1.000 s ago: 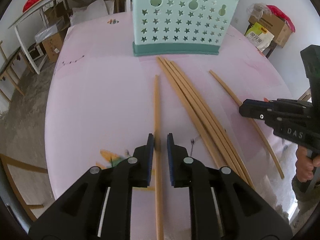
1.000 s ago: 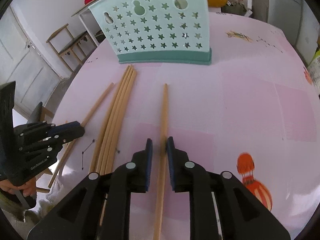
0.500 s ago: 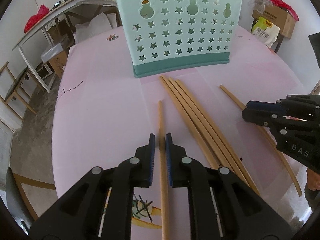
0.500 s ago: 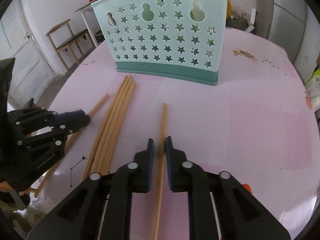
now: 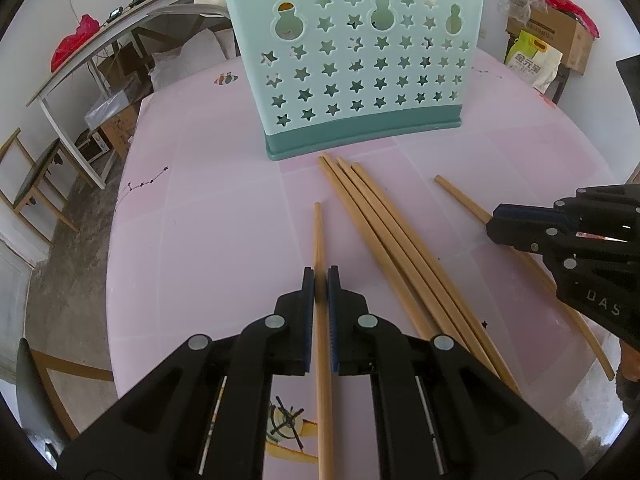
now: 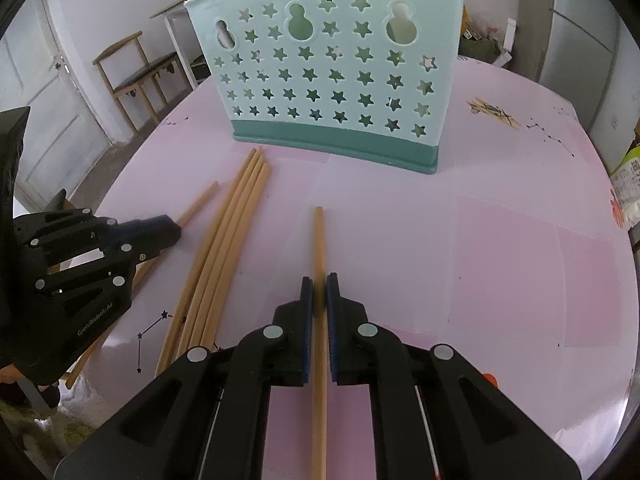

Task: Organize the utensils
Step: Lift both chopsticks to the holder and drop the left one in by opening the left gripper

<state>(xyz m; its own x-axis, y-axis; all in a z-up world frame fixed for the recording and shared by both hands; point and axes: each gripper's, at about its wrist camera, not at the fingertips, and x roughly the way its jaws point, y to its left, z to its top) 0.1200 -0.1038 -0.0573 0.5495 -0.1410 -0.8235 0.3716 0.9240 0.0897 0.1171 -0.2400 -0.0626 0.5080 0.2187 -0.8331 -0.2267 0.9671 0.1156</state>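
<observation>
On the pink bench (image 5: 208,240), the left tool (image 5: 321,276) is clamped on 1 chopstick (image 5: 319,236); 4 loose chopsticks (image 5: 384,232) lie between; the right tool (image 6: 319,284) is clamped on another chopstick (image 6: 319,240); the pick-up step looks done; next, each stick likely needs lifting and tipping into the star-cut holder (image 5: 360,64) behind.

Daylight is filling a cluttered, white-walled room.
Ahead and left of the left tool, a long white trestle table (image 5: 100,40) is standing on the grey concrete floor (image 5: 68,240), cardboard boxes (image 5: 560,36) piling up to the far right. Ahead and left of the right tool, a wooden chair (image 6: 136,72) is sitting beside a white panelled door (image 6: 44,112).
</observation>
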